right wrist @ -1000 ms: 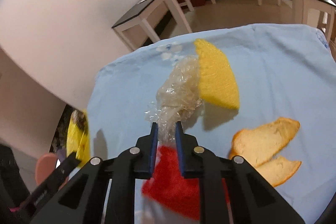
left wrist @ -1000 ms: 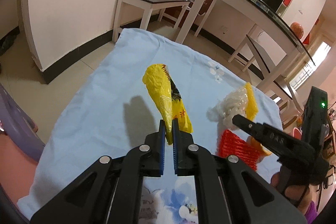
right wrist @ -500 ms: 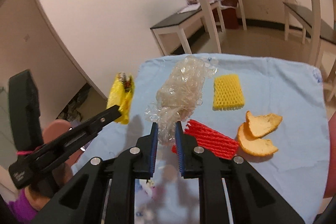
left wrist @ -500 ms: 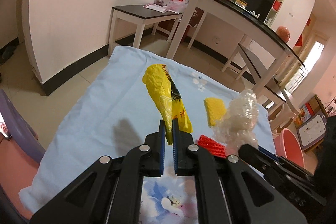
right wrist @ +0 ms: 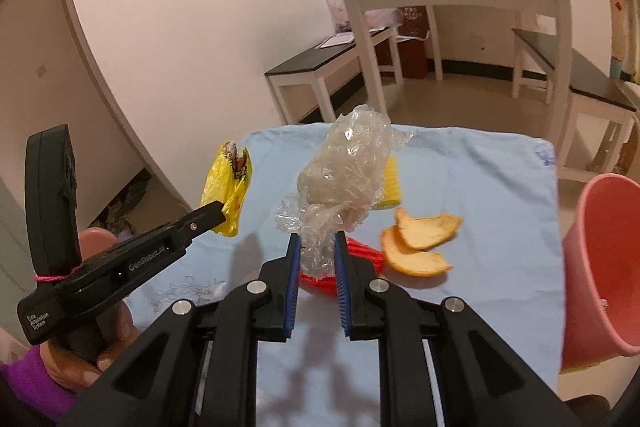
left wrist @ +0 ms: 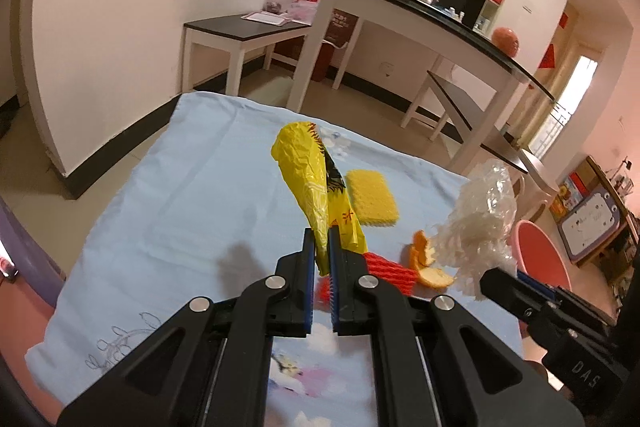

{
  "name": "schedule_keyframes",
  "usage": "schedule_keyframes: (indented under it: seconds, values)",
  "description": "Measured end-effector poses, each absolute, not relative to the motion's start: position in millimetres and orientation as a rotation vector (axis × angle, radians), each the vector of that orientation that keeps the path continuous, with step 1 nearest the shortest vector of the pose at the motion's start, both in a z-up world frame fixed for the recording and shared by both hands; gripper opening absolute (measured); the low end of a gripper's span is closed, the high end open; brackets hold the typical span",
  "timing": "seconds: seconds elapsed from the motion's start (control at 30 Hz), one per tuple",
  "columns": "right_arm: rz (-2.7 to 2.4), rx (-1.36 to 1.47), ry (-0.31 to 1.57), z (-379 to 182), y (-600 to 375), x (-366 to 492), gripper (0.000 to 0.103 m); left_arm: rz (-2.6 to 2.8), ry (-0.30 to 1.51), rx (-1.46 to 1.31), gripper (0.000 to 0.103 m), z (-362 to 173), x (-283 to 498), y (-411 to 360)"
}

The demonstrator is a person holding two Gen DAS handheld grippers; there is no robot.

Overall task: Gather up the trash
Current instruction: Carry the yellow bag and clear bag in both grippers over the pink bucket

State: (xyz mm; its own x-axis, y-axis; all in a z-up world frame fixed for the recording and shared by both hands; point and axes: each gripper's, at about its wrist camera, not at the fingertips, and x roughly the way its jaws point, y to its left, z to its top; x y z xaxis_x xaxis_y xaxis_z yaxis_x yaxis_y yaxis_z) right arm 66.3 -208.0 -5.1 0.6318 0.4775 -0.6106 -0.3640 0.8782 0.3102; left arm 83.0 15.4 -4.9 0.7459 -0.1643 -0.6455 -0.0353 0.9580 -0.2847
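Left tongs [left wrist: 322, 247] clench a yellow wrapper [left wrist: 316, 183] and right tongs [right wrist: 317, 253] grasp crumpled clear plastic [right wrist: 348, 171] above the tabletop [right wrist: 500, 187], where orange peels [right wrist: 420, 243], yellow foam [left wrist: 372, 203] and red netting [left wrist: 384, 267] remain uncollected beside the pink bin [right wrist: 604, 267].

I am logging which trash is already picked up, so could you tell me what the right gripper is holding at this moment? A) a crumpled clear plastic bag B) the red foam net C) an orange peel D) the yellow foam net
A: the right gripper is closed on the crumpled clear plastic bag, lifted above the blue cloth.
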Motion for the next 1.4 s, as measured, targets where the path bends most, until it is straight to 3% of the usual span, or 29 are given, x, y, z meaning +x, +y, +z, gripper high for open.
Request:
schedule_keyframes:
  seconds: [0.5, 1.0, 1.4]
  values:
    - [0.273, 0.277, 0.666, 3, -321, 45, 0.016, -0.231, 0.703, -0.191, 0.006, 8, 78, -69]
    - [-0.029, 0.411, 0.647, -30, -455, 24, 0.016, -0.534, 0.710, -0.101, 0.006, 12, 90, -200]
    - [-0.101, 0.420, 0.684, -52, -481, 27, 0.016, -0.695, 0.842, -0.024, 0.006, -23, 98, -282]
